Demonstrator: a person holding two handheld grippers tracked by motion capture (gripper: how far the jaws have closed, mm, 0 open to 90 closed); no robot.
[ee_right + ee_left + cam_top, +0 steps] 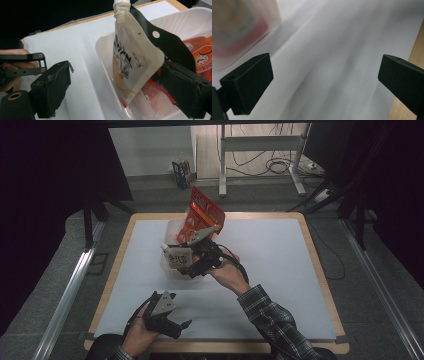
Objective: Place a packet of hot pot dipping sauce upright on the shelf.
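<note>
Two grippers over white mat. Right gripper wide open around spouted pouch (standing in clear tray). Left gripper near tray, gaping, empty.

Bright desk, dark surround, one view smeared

In the high view light falls from above on the white mat; black curtains either side go nearly featureless, and the far floor is dim. The left gripper view is streaked with motion blur, its tub a soft smear. The right gripper view is sharp on the pouch, with near fingers slightly soft
</note>
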